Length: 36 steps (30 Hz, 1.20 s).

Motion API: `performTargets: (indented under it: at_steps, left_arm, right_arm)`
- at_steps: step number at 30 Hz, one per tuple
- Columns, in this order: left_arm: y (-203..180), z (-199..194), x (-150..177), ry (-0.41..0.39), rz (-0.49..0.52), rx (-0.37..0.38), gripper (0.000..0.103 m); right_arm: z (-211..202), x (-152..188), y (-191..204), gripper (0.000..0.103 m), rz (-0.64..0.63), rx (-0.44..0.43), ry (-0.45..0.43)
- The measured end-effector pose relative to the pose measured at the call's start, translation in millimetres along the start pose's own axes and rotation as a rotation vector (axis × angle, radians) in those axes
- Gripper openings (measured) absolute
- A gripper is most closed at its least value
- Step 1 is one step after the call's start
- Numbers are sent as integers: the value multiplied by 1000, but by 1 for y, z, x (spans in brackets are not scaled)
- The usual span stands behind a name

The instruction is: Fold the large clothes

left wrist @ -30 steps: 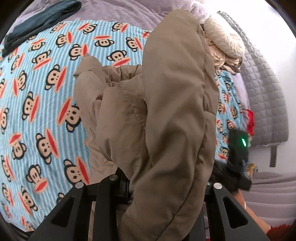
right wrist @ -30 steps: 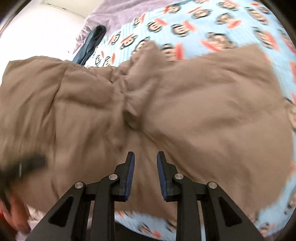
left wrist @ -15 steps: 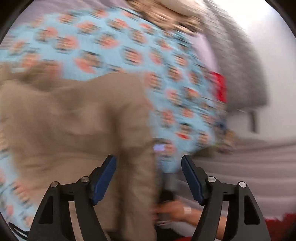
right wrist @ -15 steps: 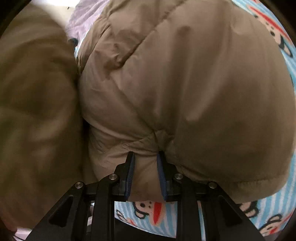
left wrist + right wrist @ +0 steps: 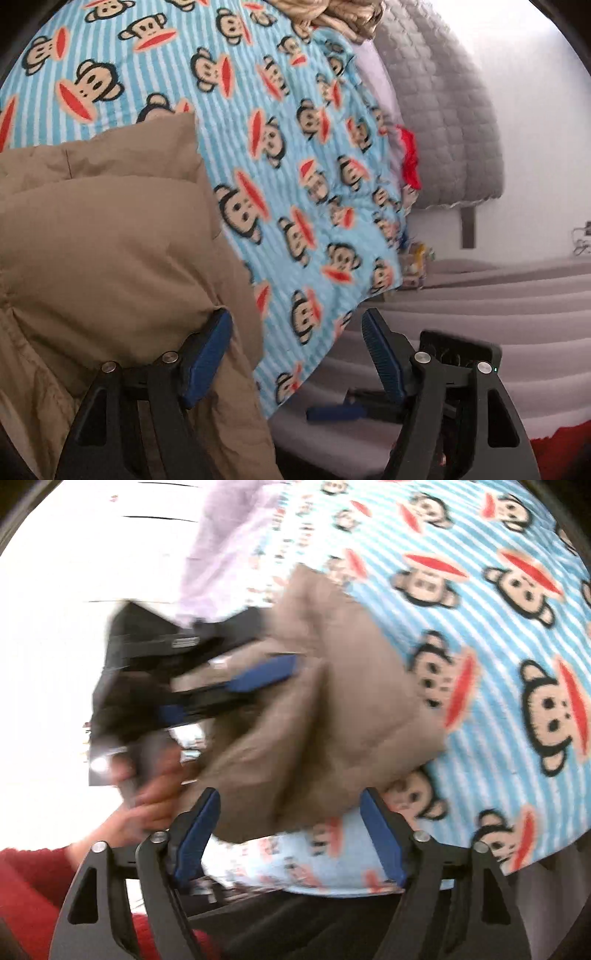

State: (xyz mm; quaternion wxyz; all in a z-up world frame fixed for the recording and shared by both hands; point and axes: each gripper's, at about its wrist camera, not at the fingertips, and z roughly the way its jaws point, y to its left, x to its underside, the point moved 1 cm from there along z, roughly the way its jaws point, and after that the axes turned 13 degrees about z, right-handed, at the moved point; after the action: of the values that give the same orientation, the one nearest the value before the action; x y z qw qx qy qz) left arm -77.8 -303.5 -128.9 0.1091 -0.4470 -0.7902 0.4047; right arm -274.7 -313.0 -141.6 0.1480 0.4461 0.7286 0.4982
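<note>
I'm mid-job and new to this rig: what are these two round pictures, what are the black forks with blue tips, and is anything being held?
Each picture comes from a camera on a hand-held tool, looking along its tongs. The left tongs stand open beside the tan padded garment. The right tongs have just been opening, the garment's edge loose between them. Neither grips anything. The garment lies on a monkey-print blanket. The right view also shows the person's left hand carrying the other tool.

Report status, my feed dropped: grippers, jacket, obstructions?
Left gripper open, right gripper just opened, both empty. Tan jacket bunched on monkey blanket. Nothing blocking.
</note>
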Motion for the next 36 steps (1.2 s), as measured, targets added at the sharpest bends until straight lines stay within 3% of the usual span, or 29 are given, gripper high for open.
performTargets:
  at_steps: [3, 6, 8, 9, 10, 11, 12, 14, 17, 19, 22, 25, 29, 30, 31, 32, 36]
  left_arm:
    - [-5, -11, -3, -60, 18, 31, 73]
    - [-11, -20, -4, -94, 28, -3, 73]
    - [-21, -29, -5, -103, 37, -46, 73]
    - [-27, -36, -5, -112, 49, -64, 73]
    - [-34, -47, -5, -127, 67, -75, 73]
    - [-45, -66, -3, -163, 102, -96, 73]
    - [-51, -83, 0, -193, 128, -119, 73]
    - [-53, -125, 13, -260, 159, -210, 73]
    - [-20, -182, 43, -326, 102, -363, 73]
    - [22, -208, 69, -343, -14, -457, 73]
    - [90, -228, 109, -359, -189, -535, 73]
    - [156, -228, 142, -376, -358, -504, 73]
    - [192, -208, 145, -402, -387, -423, 73]
    - [193, -204, 142, -408, -381, -405, 73]
    - [190, -198, 136, -418, -361, -377, 73]
    - [185, -194, 130, -422, -340, -366, 73]
    - [152, -171, 99, -398, -228, -427, 73]
  right_arm:
    - [11, -5, -2, 82, 72, -77, 35]
    - [27, -21, -15, 82, 179, -143, 59]
    - [50, -23, -11, 81, 186, -139, 72]
    - [58, -26, -10, 67, 177, -99, 82]
    - [66, -27, -9, 39, 157, -29, 93]
    - [74, -31, -10, 27, 134, 38, 93]
    - [79, -33, -10, 27, 80, 147, 82]
    - [82, -35, -12, 27, 29, 232, 79]
    - [81, -37, -15, 27, 51, 211, 91]
    - [84, -38, -16, 27, 46, 229, 95]
    - [91, -41, -18, 27, 47, 253, 94]
    - [94, -52, -4, 28, 12, 288, 65]
    - [80, -57, 26, 27, -87, 334, 1]
    - [81, -62, 33, 27, -118, 350, -12]
    - [86, -69, 39, 15, -154, 375, -22]
    - [87, -73, 44, 13, -176, 398, -28]
    - [127, -102, 44, 13, -256, 465, -6]
